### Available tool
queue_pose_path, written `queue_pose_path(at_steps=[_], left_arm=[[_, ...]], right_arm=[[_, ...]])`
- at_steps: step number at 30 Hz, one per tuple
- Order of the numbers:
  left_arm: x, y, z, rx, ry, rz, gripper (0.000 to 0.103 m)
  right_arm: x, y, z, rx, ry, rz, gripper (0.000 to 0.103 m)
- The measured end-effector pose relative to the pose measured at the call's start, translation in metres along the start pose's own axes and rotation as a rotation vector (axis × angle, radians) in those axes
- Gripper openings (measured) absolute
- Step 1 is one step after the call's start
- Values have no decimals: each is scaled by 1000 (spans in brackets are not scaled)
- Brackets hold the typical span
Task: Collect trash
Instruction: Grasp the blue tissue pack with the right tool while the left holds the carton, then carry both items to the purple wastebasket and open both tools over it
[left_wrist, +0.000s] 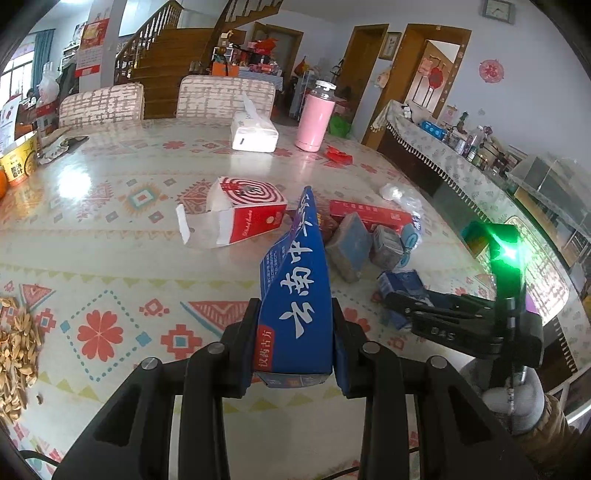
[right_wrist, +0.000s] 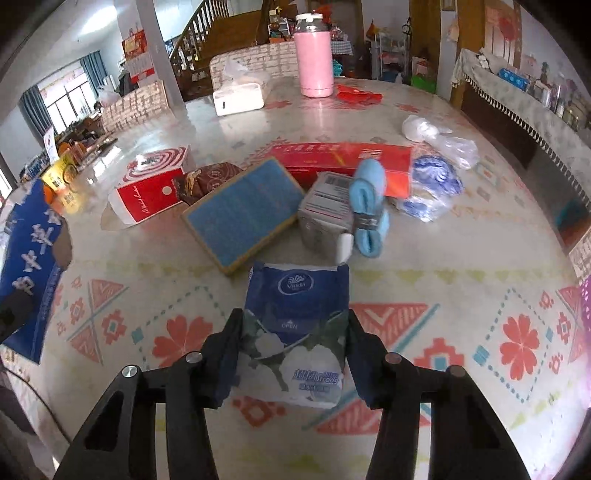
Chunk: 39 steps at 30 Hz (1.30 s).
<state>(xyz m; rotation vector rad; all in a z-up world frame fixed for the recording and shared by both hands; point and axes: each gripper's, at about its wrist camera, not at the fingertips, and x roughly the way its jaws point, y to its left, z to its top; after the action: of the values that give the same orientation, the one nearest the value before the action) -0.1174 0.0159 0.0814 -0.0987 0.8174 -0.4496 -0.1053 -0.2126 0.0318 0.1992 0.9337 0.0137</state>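
My left gripper (left_wrist: 295, 332) is shut on a long blue cardboard box (left_wrist: 297, 291) with white characters, held above the table; the box also shows at the left edge of the right wrist view (right_wrist: 29, 266). My right gripper (right_wrist: 293, 350) is shut on a blue and white tissue packet (right_wrist: 295, 325), held just above the tablecloth. The right gripper also shows in the left wrist view (left_wrist: 410, 306) with the packet (left_wrist: 402, 282). More trash lies ahead: a red and white open box (right_wrist: 147, 192), a blue-topped flat box (right_wrist: 243, 210), a grey carton (right_wrist: 327, 210), a long red box (right_wrist: 343, 158).
A patterned tablecloth (right_wrist: 461, 295) covers the table. A pink bottle (right_wrist: 314, 62), a white tissue box (right_wrist: 238, 98), clear plastic bags (right_wrist: 439, 140), a light blue roll (right_wrist: 369, 210) and a brown wrapper (right_wrist: 207, 181) lie farther back. Peanut shells (left_wrist: 14, 354) are at the left.
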Motion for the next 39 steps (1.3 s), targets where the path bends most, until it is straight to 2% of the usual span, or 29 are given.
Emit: queue_pose_path(at_steps=[9, 19, 30, 39], left_arm=[[4, -48, 2, 75, 10, -32, 33], [21, -128, 6, 194, 46, -110, 33], [59, -250, 19, 374, 93, -250, 33], [98, -360, 29, 459, 152, -401, 33]], right_arm=[[-45, -39, -15, 48, -91, 34, 56], [-94, -122, -34, 181, -176, 8, 56], [-160, -234, -66, 324, -276, -145, 56], [-204, -328, -97, 466, -318, -277, 56]])
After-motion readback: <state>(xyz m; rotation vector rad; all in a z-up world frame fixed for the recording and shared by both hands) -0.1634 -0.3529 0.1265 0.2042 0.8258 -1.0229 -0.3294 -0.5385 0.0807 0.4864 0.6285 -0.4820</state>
